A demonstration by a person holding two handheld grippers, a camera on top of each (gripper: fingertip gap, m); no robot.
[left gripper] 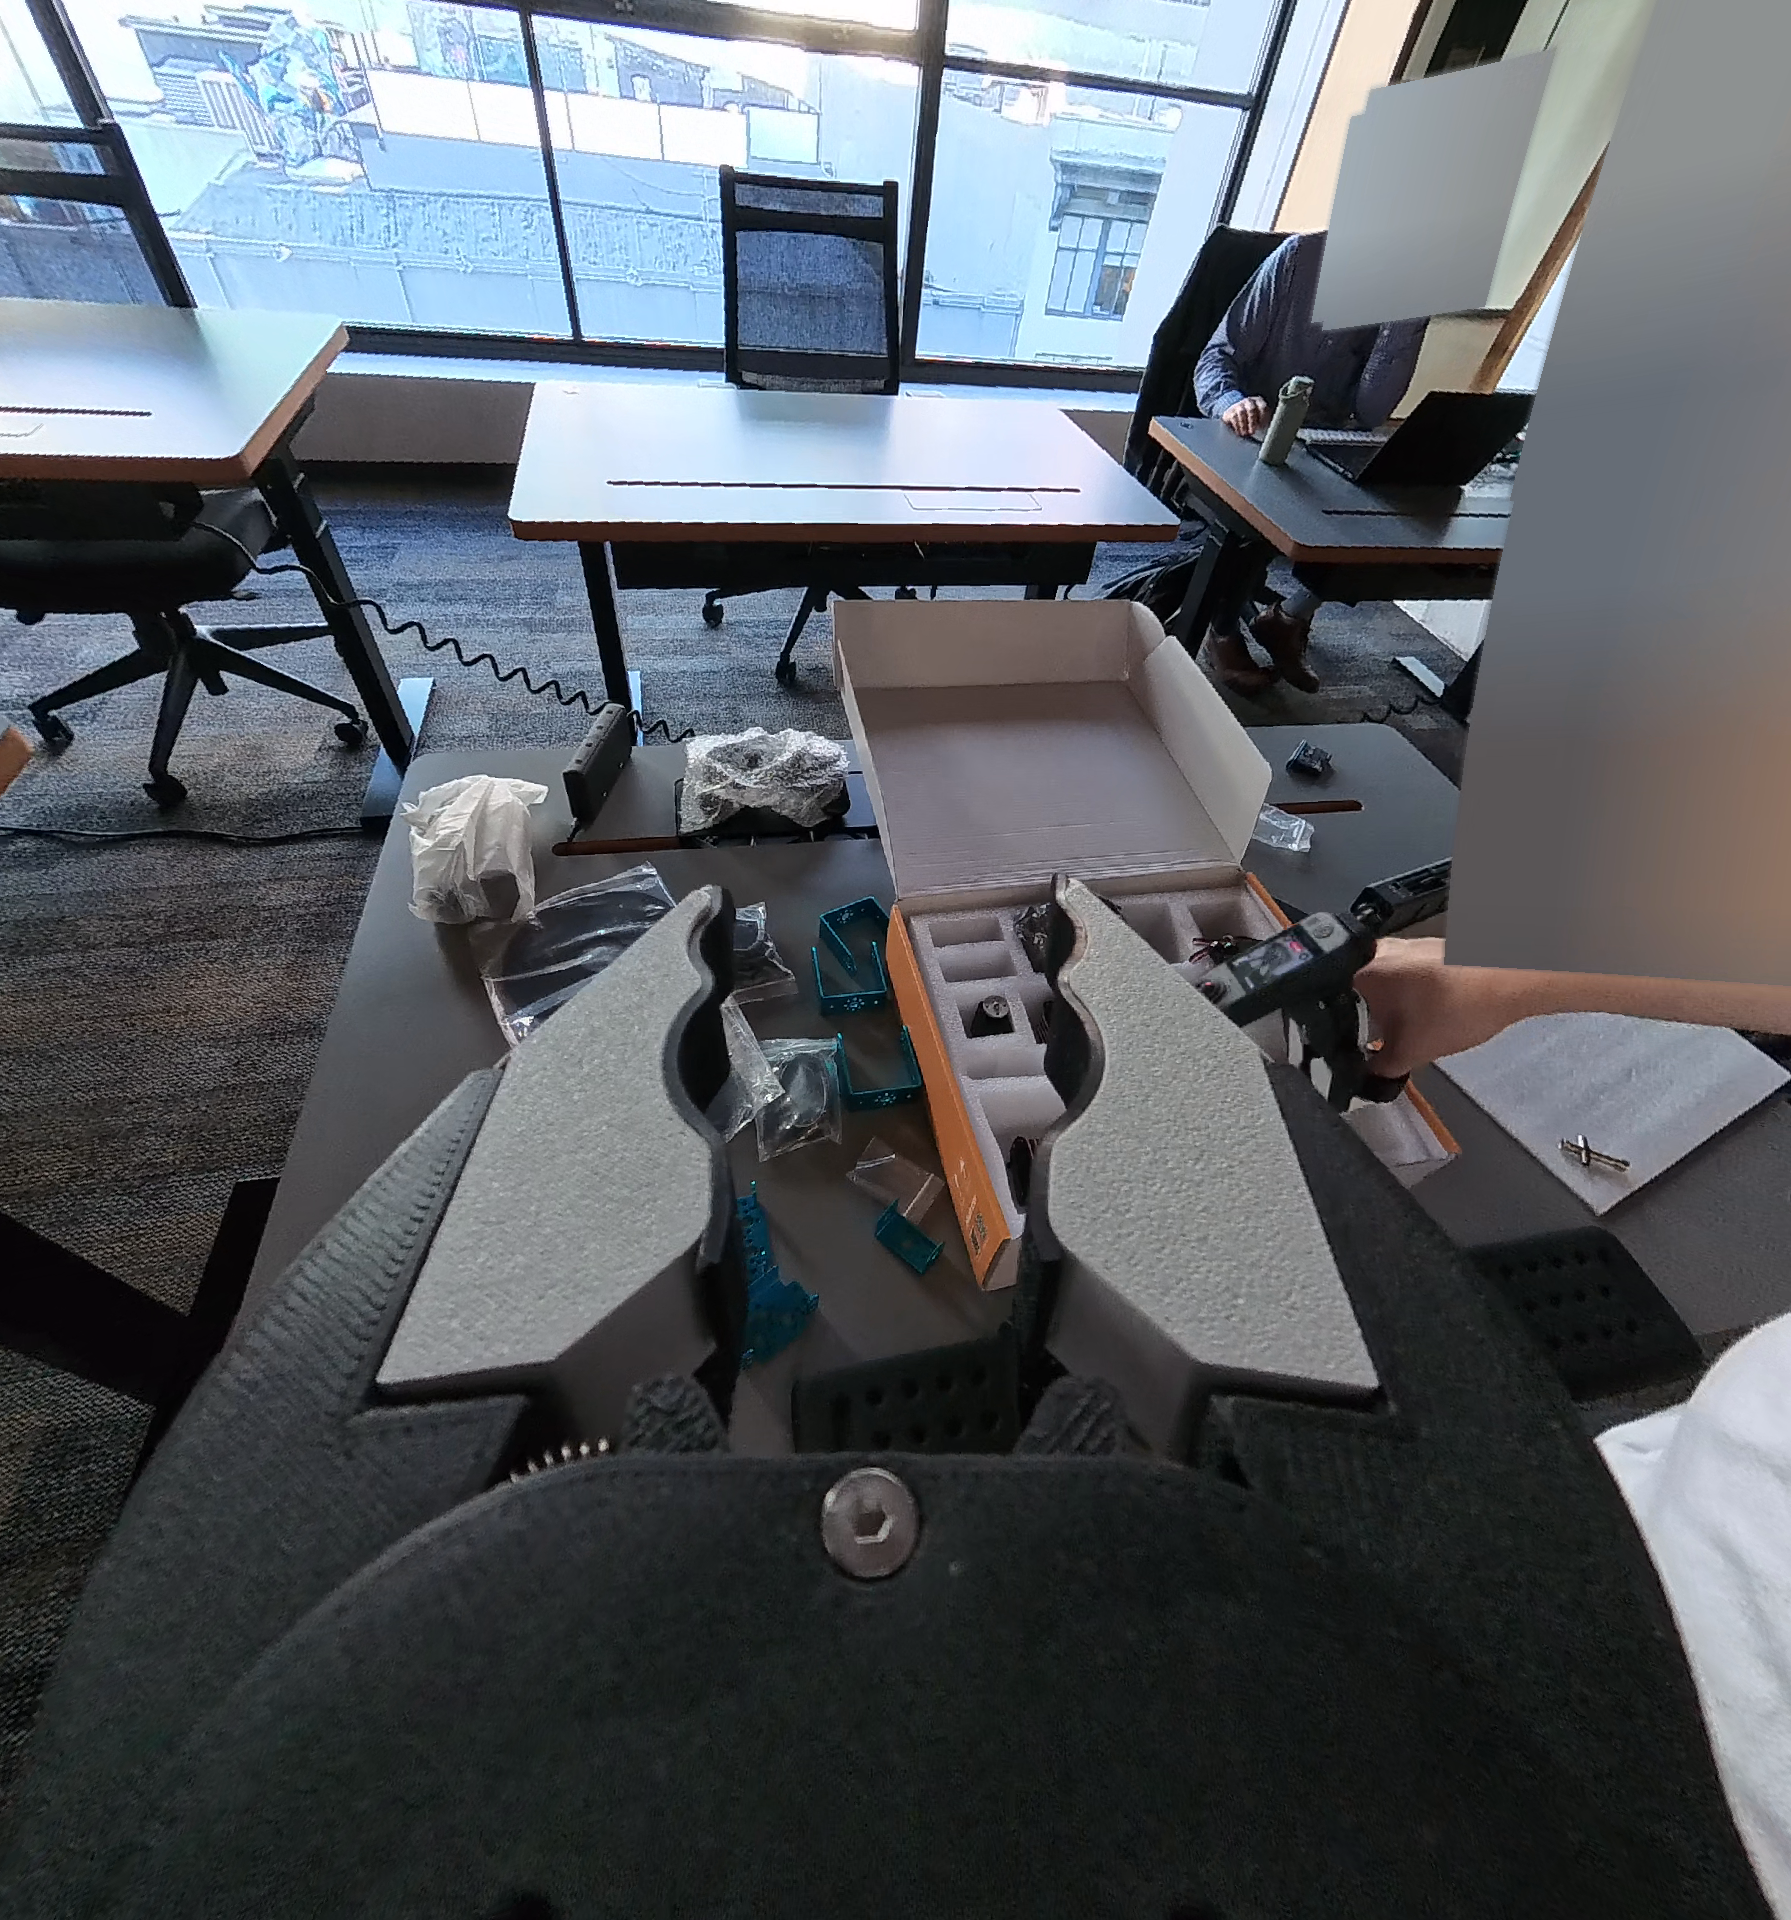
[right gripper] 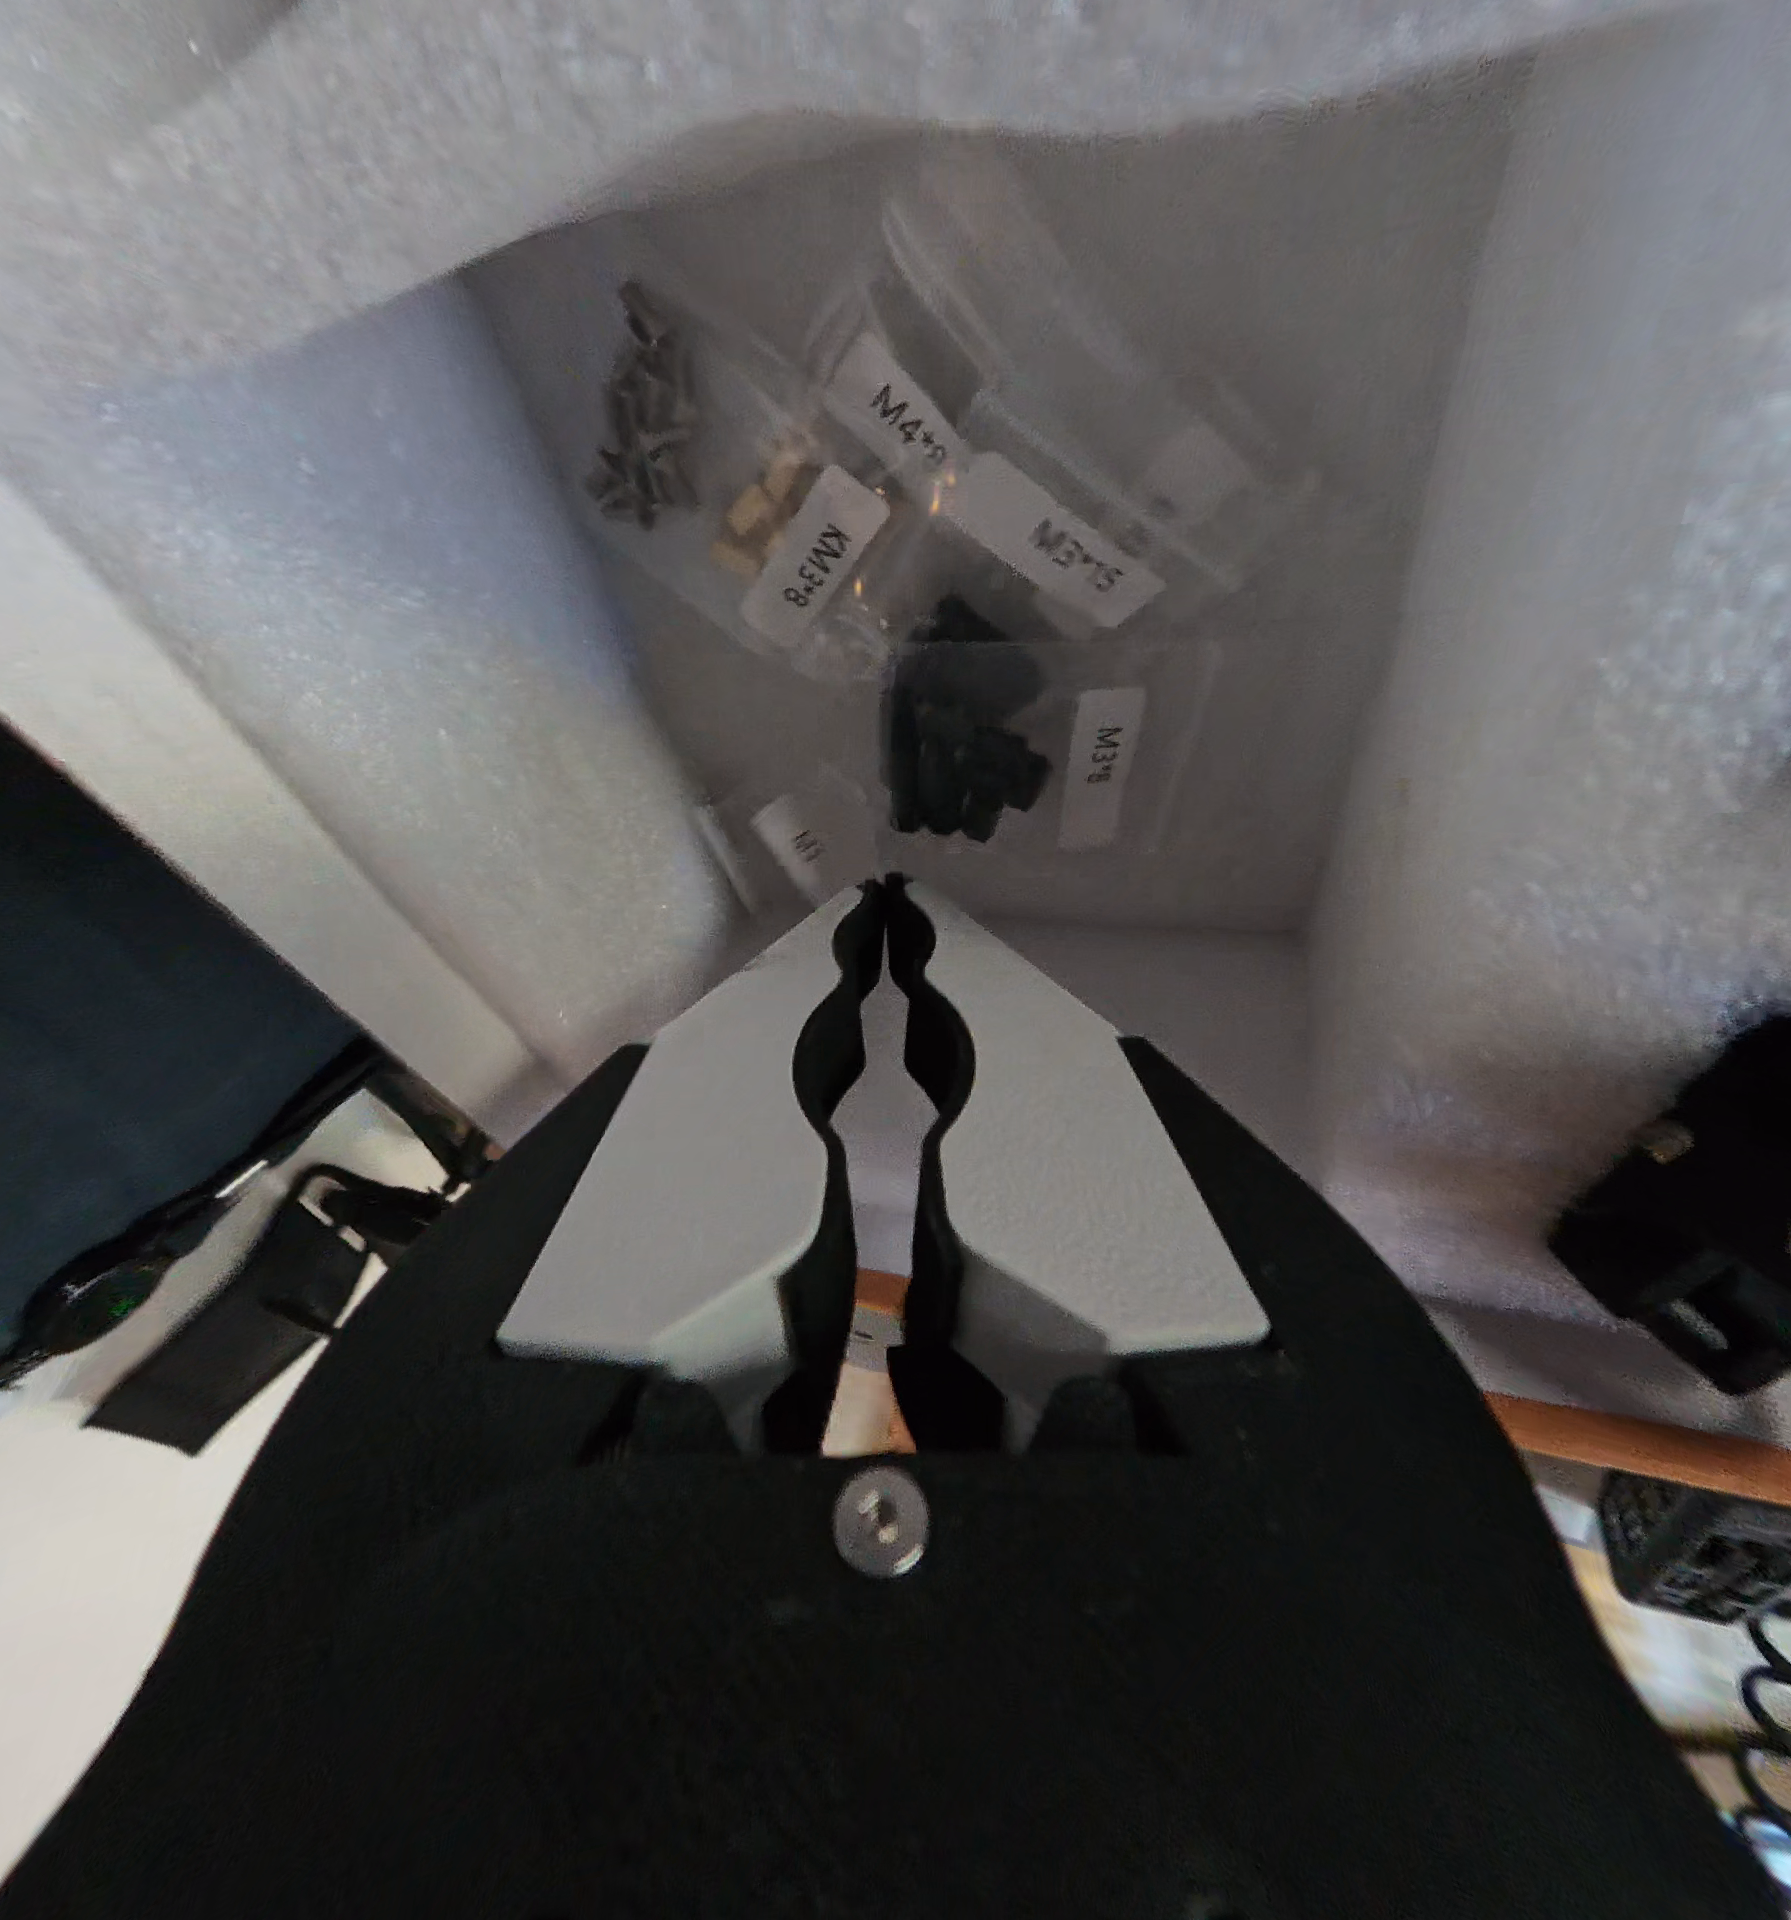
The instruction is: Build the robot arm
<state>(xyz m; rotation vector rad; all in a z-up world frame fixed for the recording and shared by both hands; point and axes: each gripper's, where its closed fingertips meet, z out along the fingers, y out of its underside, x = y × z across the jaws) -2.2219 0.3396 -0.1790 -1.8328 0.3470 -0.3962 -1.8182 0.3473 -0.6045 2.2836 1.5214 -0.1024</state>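
My left gripper [left gripper: 891, 899] is open and empty, held above a dark table [left gripper: 403, 997]. Under it lie blue metal brackets [left gripper: 849, 956] and small clear bags [left gripper: 787, 1091]. Just right of them is an open box with orange sides [left gripper: 948, 1101] and a white foam insert [left gripper: 974, 945]. My right gripper [right gripper: 886, 883] is shut, its tips down inside a foam compartment [right gripper: 455, 623]. They sit at the edge of a clear bag of black screws [right gripper: 958, 764], among several labelled bags. I cannot tell whether plastic is pinched. The right gripper also shows in the left wrist view [left gripper: 1327, 1060], held by a hand over the box.
The box lid [left gripper: 1026, 769] stands open at the back. A crumpled white bag [left gripper: 470, 842] and bubble wrap [left gripper: 761, 769] lie at the far table edge. A white foam sheet [left gripper: 1649, 1081] with a metal tool [left gripper: 1592, 1151] lies at right. A black part [right gripper: 1722, 1216] sits in the foam. The grippers' ends are close to 60 centimeters from one another. The foam compartment [right gripper: 455, 623] is about 8 centimeters from my right fingertips.
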